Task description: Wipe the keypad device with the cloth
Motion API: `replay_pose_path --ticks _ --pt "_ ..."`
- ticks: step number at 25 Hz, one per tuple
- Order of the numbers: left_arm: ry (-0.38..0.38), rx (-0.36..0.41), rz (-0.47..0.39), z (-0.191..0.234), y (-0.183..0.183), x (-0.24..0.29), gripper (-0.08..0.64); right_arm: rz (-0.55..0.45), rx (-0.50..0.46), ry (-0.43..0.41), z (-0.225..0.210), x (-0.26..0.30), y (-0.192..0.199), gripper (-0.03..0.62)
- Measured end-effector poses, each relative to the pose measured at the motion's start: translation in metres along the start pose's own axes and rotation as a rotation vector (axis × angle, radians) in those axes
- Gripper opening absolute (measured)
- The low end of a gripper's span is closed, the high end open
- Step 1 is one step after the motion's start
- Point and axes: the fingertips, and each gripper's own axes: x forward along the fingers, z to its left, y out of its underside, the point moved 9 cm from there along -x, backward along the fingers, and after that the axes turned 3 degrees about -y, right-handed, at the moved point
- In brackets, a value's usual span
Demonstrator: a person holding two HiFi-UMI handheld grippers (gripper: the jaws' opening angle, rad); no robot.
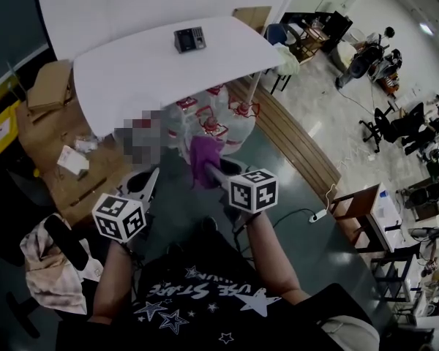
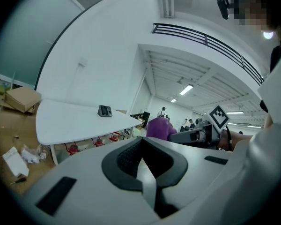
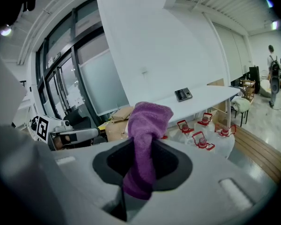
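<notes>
Right gripper view: right gripper [image 3: 139, 168] pinches the soft cloth [image 3: 149, 118] mid-fold, its wad likely moulding over the rigid keypad device [image 3: 183, 94] far ahead; left gripper [image 2: 146, 167] closed, empty.

cloth [image 3: 147, 125]: I'm pinching purple fabric in my right gripper [image 3: 141, 165], fuzzy, matt.
left gripper [image 2: 144, 165]: I'm seeing grey plastic shell, smooth, matt; dark inner faces w/ ribbed texture.
table [image 1: 132, 72]: top's looking white, smooth, matt.
keypad device [image 1: 189, 39]: looking like dark plastic.
box [image 1: 50, 85]: looking like brown cardboard, dull.
floor [image 1: 314, 159]: shining glossy, reflecting light.
</notes>
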Motion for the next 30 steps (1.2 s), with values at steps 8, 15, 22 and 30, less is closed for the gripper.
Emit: replay_pose_path --ticks 8,15,22,30 --pt "-0.01 -0.011 0.018 0.0 0.002 0.022 0.008 0.004 0.023 0.007 -0.028 0.0 0.0 0.098" --pt "-0.05 -0.011 0.034 -0.004 -0.009 0.075 0.008 -0.005 0.033 -0.041 -0.081 0.013 -0.024 0.098" --pt "-0.106 -0.01 0.041 -0.017 -0.025 0.147 0.008 -0.002 0.04 -0.078 -0.165 0.02 -0.059 0.098" --pt "-0.184 -0.038 0.028 -0.031 -0.041 0.212 0.008 0.01 0.014 -0.127 -0.24 0.021 -0.093 0.098"
